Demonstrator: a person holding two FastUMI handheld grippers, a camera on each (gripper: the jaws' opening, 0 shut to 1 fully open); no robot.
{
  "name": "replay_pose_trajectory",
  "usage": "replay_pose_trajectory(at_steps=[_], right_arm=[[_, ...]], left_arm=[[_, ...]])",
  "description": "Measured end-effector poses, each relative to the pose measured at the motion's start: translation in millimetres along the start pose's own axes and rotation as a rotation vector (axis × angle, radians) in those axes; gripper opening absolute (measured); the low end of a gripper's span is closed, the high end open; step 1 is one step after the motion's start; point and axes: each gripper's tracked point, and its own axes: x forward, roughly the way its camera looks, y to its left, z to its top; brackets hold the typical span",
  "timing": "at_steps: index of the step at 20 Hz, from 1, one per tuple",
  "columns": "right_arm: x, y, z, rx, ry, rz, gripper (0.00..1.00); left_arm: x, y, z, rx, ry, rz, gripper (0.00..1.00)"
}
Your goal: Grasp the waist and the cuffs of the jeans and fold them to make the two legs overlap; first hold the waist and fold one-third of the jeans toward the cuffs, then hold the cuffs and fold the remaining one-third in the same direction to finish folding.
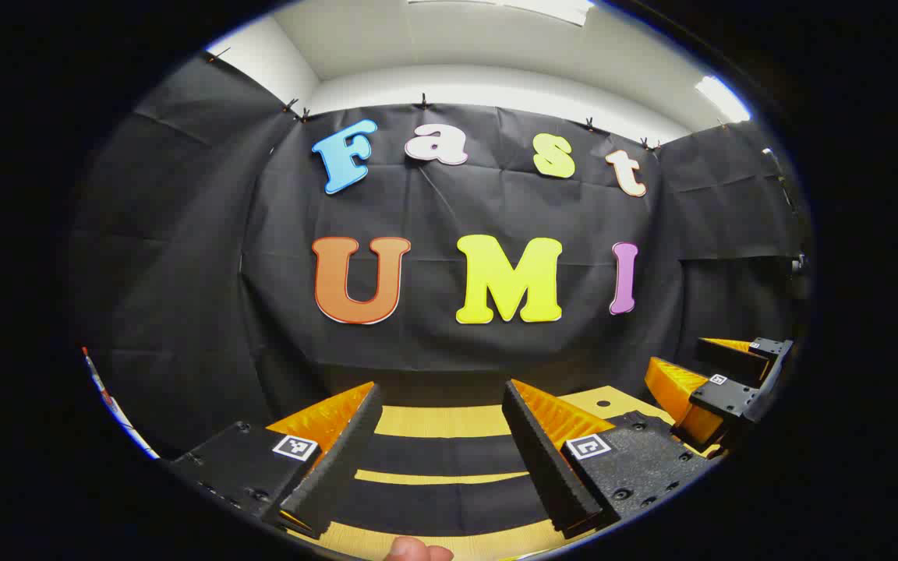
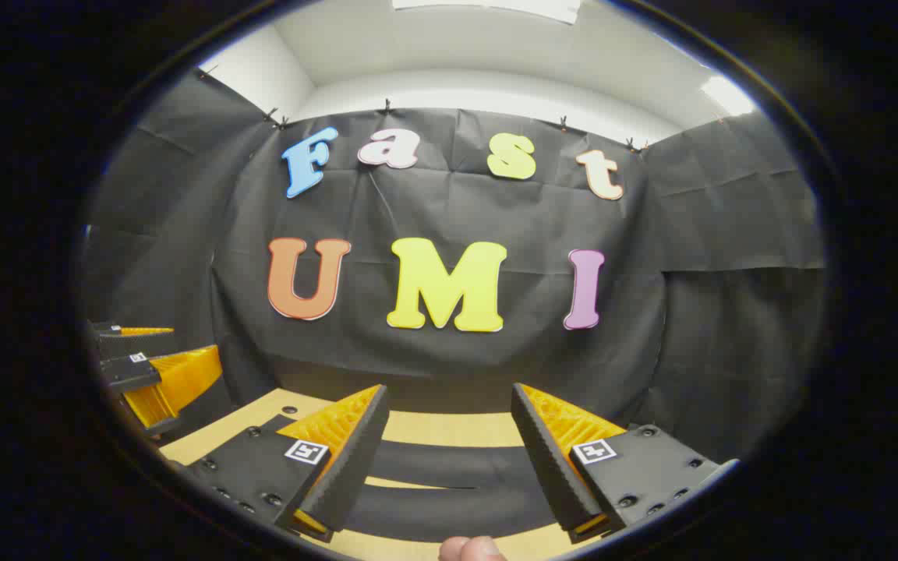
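- Left gripper (image 1: 443, 393): held level and aimed at the booth's back wall (image 1: 449, 343). Jaws stand wide apart with nothing between them. A fingertip (image 1: 416, 551) of the holding hand shows at the bottom edge of the left gripper view.
- Right gripper (image 2: 449, 397): same attitude, jaws wide apart and empty. It also appears at the far right of the left gripper view, so the two are carried side by side, well apart, at like height.
- Table (image 1: 441, 421): pale wood surface crossed by dark bands, lying below and ahead of both grippers.
- Jeans: cannot be identified with certainty. The dark bands on the table may be the garment or shadow; the pictures do not settle it.
- Judgement: this reads as a ready posture, jaws opened in advance for a grasp at waist and cuffs. No fold appears begun.
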Motion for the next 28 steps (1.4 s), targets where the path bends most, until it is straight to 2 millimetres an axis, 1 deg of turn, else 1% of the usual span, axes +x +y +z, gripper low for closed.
replay_pose_trajectory(at_steps=[4,7,9,12,15,17,19,20,22,23,25,26,28], right_arm=[[2.9,4.4,1.6,-0.006,0.005,-0.010,0.98],[1.8,8.6,1.8,-0.012,0.004,-0.011,0.98],[4.2,12.4,1.4,-0.019,0.001,-0.009,0.98],[5.6,15.4,-1.6,-0.025,0.009,-0.001,0.98],[7.3,13.1,-6.5,-0.031,0.024,0.000,0.98],[8.4,6.9,-7.8,-0.034,0.028,-0.005,0.97],[10.4,-4.0,-10.2,-0.034,0.032,-0.019,0.99],[12.7,-10.6,-11.2,-0.027,0.034,-0.026,0.98],[20.3,-27.4,-13.9,-0.019,0.044,-0.041,0.96],[26.0,-38.8,-17.1,-0.021,0.054,-0.047,0.96],[42.6,-70.1,-25.4,-0.014,0.075,-0.052,0.96],[52.4,-87.2,-33.9,-0.003,0.097,-0.045,0.96],[70.8,-128.0,-51.2,0.017,0.149,-0.051,0.96]], left_arm=[[4.5,9.7,4.7,0.014,-0.020,-0.003,1.00],[6.6,17.4,-1.6,0.006,-0.007,0.007,0.99],[6.5,22.4,-9.8,-0.003,0.013,0.011,0.99],[6.0,31.9,-12.5,-0.001,0.019,0.029,1.00],[8.7,34.1,-14.4,-0.007,0.019,0.029,1.00],[13.1,29.2,-14.6,-0.009,0.013,0.022,0.99],[17.4,23.9,-19.2,-0.006,0.020,0.009,1.00],[20.9,19.0,-21.4,-0.003,0.026,0.000,1.00],[29.2,10.2,-26.5,0.012,0.041,-0.014,0.99],[34.4,8.5,-29.8,0.019,0.051,-0.018,1.00],[45.9,9.1,-43.1,0.009,0.084,-0.010,1.00],[53.2,12.4,-53.7,-0.004,0.112,0.005,0.99],[66.7,24.4,-77.7,-0.040,0.180,0.063,1.00]])
